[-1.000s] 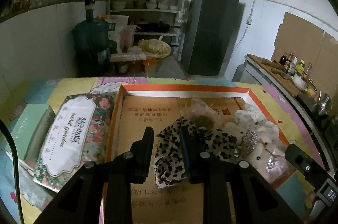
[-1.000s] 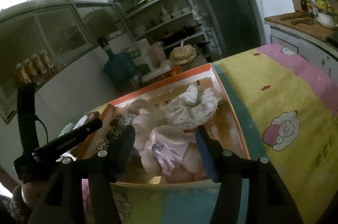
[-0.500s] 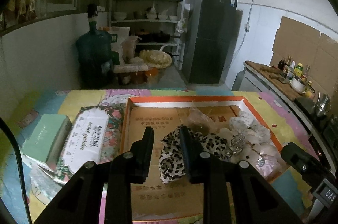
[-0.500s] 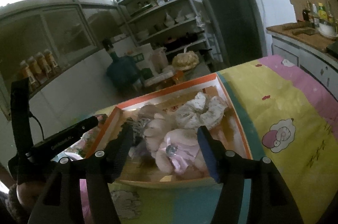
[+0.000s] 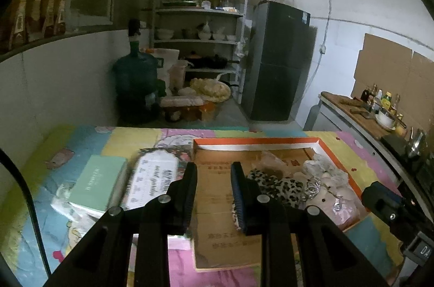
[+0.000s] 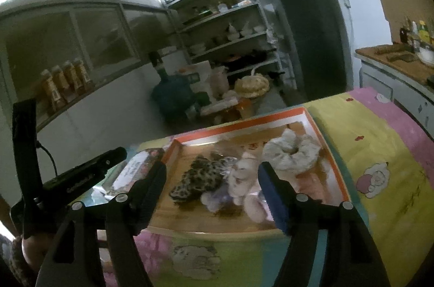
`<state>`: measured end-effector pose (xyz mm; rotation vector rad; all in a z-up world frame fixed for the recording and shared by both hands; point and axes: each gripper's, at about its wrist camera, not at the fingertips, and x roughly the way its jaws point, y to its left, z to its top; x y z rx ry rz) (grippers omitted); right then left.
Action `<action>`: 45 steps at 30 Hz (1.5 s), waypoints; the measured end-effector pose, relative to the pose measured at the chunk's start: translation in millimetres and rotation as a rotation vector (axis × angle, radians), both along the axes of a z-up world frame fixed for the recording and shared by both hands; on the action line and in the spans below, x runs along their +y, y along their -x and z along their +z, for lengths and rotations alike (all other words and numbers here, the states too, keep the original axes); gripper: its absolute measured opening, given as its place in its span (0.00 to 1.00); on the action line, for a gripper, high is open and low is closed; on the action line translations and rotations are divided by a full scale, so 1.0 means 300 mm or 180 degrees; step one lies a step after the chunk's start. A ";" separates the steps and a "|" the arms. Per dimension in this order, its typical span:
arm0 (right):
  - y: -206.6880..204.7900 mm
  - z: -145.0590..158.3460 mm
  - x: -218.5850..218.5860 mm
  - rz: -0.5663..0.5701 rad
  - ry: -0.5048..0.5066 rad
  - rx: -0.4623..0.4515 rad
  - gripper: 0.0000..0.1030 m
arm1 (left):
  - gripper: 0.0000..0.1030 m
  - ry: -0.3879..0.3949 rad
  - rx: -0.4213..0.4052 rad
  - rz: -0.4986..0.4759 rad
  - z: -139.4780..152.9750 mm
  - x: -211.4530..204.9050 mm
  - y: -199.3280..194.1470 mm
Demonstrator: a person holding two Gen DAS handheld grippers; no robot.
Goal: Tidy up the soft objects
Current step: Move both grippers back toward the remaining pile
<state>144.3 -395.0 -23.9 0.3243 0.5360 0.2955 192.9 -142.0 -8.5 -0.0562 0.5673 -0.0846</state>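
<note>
An orange-rimmed cardboard box lid [image 5: 255, 141] [image 6: 244, 121] lies on the table and holds several soft hair ties. A leopard-print scrunchie [image 5: 274, 185] [image 6: 202, 177] lies in its middle. A white lace scrunchie [image 6: 291, 152] [image 5: 324, 169] and pale pink soft pieces [image 6: 252, 203] [image 5: 339, 203] lie to its right. My left gripper [image 5: 214, 176] is open and empty above the lid's bare left half. My right gripper [image 6: 213, 173] is wide open and empty, above the lid's near edge.
A floral box [image 5: 154, 178] and a mint-green box [image 5: 99, 182] lie left of the lid on the cartoon-print tablecloth [image 6: 379, 151]. Beyond the table stand a water jug [image 5: 135, 81], shelves [image 5: 200, 40] and a dark fridge [image 5: 279, 62]. A counter with bottles [image 5: 377, 102] is at right.
Both grippers have drawn back and up from the lid, so the soft objects look smaller and farther. The left gripper has shifted left, off the leopard scrunchie. Both stay open and empty.
</note>
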 end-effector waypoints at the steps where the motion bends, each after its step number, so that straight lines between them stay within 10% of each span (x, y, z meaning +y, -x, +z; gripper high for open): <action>1: 0.004 0.008 0.015 0.0014 0.0012 -0.0014 0.72 | 0.25 0.0000 -0.0013 0.0006 0.005 0.010 0.006; 45: 0.094 0.122 0.579 0.0618 0.0308 -0.0201 0.72 | 0.27 0.0199 -0.0221 0.0565 0.046 0.604 0.231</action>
